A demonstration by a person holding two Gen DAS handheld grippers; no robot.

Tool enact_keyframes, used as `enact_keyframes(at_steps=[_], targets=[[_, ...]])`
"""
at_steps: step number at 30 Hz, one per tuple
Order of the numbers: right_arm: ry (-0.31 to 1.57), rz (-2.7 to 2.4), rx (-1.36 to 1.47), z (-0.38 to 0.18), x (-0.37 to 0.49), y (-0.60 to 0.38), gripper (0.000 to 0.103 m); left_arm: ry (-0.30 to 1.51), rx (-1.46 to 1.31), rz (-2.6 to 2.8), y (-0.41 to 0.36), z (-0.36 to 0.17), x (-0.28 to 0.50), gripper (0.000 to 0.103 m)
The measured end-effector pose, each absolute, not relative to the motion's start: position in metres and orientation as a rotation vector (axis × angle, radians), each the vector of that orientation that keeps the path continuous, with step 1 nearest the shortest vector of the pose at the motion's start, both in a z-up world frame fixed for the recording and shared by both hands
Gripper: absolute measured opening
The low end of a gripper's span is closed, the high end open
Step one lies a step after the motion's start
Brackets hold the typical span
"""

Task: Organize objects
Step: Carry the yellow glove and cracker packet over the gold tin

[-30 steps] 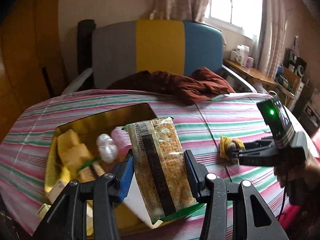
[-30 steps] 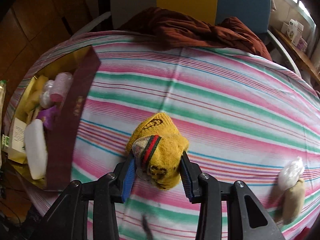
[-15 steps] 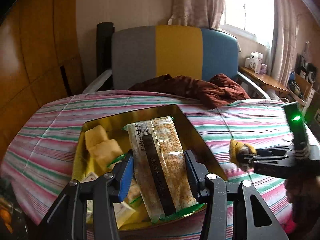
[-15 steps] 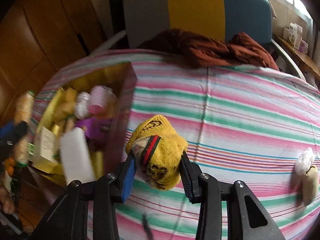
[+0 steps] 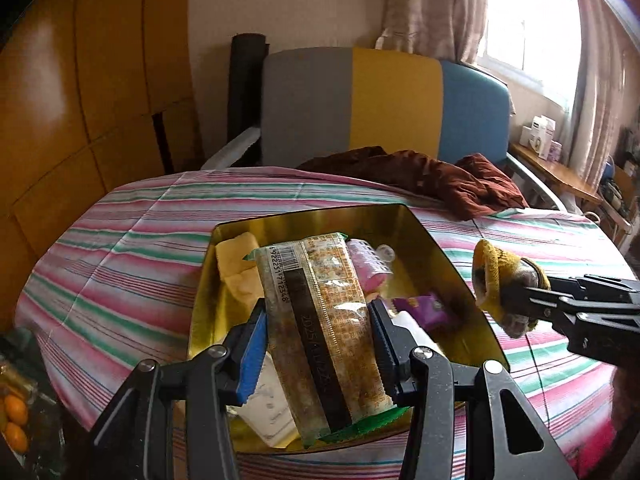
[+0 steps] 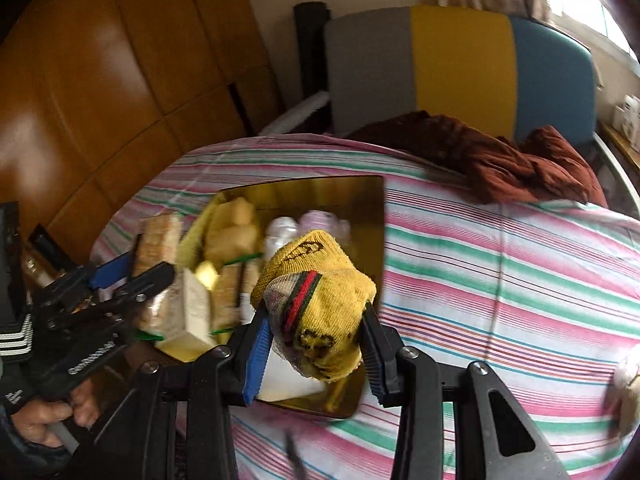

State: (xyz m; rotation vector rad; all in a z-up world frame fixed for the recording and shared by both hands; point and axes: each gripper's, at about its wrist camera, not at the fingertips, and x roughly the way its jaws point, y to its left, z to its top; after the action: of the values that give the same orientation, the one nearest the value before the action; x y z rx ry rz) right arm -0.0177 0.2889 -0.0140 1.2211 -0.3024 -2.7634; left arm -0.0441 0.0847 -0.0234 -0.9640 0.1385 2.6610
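Note:
My left gripper [image 5: 318,344] is shut on a long clear biscuit packet [image 5: 320,320] and holds it above the near end of the gold tin [image 5: 448,256]. My right gripper [image 6: 314,340] is shut on a rolled yellow sock [image 6: 320,300] with a red and green band, held above the tin's right side [image 6: 376,240]. The sock also shows in the left wrist view [image 5: 496,280], and the left gripper shows in the right wrist view [image 6: 132,276]. The tin holds yellow sponges [image 5: 236,264], a pink roll [image 5: 366,262], a purple packet [image 5: 424,306] and a white box [image 5: 268,404].
The tin sits on a table under a pink and green striped cloth [image 5: 120,248]. A brown garment [image 5: 432,180] lies at the far edge before a grey, yellow and blue chair [image 5: 384,104]. A small bundle [image 6: 628,384] lies at the table's right edge. Wooden panels stand left.
Both grippers have moved left toward the tin with their loads. The sock, earlier over the bare cloth, is now over the tin's right side. The packet stays gripped.

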Motion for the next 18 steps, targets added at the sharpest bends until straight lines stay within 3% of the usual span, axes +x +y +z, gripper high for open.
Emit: enact_keyframes(at_steps=[18], targets=[[-0.225,-2.673,1.216,-0.017,-0.021,0.240,0.041,0.102,-0.985,2.710,0.057,-0.025,-0.050,0.049]])
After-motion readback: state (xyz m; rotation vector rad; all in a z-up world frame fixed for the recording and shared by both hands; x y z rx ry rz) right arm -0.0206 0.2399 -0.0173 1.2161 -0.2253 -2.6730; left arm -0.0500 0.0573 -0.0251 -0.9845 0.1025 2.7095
